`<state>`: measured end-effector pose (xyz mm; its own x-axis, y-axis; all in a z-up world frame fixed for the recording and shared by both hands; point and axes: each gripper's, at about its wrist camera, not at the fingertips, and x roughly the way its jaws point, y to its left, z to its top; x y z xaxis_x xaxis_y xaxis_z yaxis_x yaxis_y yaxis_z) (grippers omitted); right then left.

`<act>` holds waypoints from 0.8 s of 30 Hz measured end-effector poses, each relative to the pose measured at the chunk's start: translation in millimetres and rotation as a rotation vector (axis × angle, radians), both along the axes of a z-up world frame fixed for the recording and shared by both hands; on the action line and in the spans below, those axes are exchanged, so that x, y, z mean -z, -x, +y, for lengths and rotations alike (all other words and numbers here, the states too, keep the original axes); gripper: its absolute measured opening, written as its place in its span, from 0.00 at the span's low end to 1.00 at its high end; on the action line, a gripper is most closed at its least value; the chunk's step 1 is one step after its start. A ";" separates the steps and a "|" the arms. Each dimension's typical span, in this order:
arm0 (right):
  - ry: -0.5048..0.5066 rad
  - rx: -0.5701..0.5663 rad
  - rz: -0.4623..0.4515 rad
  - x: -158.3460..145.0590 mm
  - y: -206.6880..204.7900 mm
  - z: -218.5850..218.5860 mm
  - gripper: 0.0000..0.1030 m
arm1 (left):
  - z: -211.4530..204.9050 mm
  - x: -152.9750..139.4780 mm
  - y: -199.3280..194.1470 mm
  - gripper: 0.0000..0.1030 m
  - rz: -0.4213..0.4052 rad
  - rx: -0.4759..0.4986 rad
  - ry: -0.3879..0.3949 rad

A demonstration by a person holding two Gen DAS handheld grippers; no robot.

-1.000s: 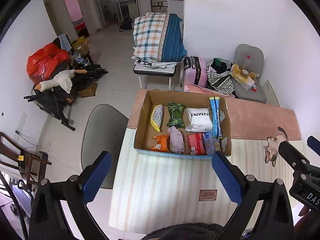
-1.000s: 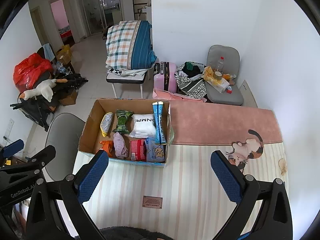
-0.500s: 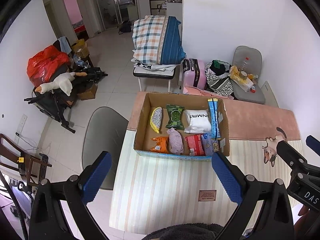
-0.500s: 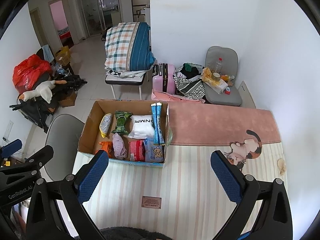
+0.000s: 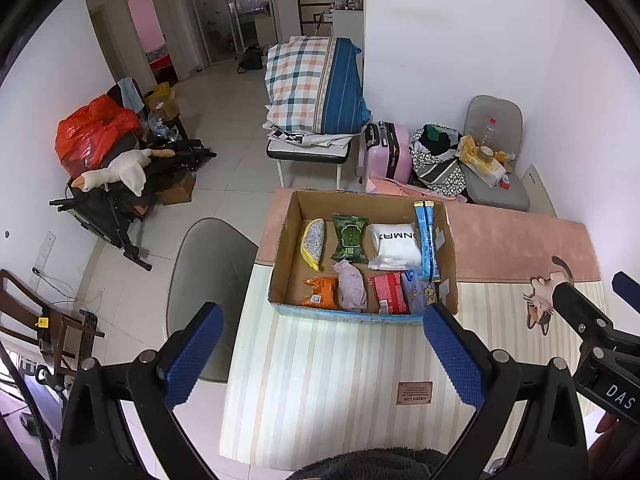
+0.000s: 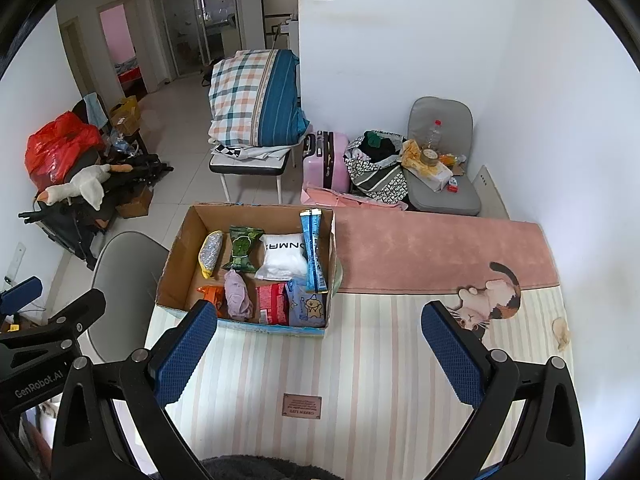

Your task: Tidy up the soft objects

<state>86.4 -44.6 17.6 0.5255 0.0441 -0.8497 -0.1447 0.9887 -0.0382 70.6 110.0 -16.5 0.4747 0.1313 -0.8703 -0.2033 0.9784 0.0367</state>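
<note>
Counts: 1 box, 8 soft items inside, 2 grippers.
One cardboard box (image 5: 362,312) on one striped mat (image 5: 340,380). Far row, 9 to 3 o'clock: one yellow-silver pouch (image 5: 313,242), one green packet (image 5: 349,237), one white pack (image 5: 395,244), one blue strip pack (image 5: 427,245) leaning on the 3 o'clock wall. Near row: one orange packet (image 5: 320,291), one lilac cloth bundle (image 5: 352,290), one red packet (image 5: 387,293), one blue cartoon pack (image 5: 416,293). Left gripper (image 5: 322,358) and right gripper (image 6: 318,354): one each, two blue pads apiece, spread wide.

Black grippers (image 5: 322,350) — blue textured pads (image 5: 454,354)
</note>
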 end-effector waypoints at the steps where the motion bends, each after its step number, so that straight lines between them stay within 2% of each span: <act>1: 0.001 0.001 0.001 0.1 0.1 -0.1 1.00 | -0.1 0.9 1.9 0.99 -0.001 -0.004 0.000; 24: 0.006 0.017 -0.013 -2.9 1.9 1.7 1.00 | 0.1 0.1 2.5 0.99 -0.002 0.003 0.000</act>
<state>84.6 -43.0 20.5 0.5371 0.0305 -0.8430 -0.1277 0.9908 -0.0455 68.0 110.1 -16.6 0.4768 0.1301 -0.8693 -0.2009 0.9789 0.0364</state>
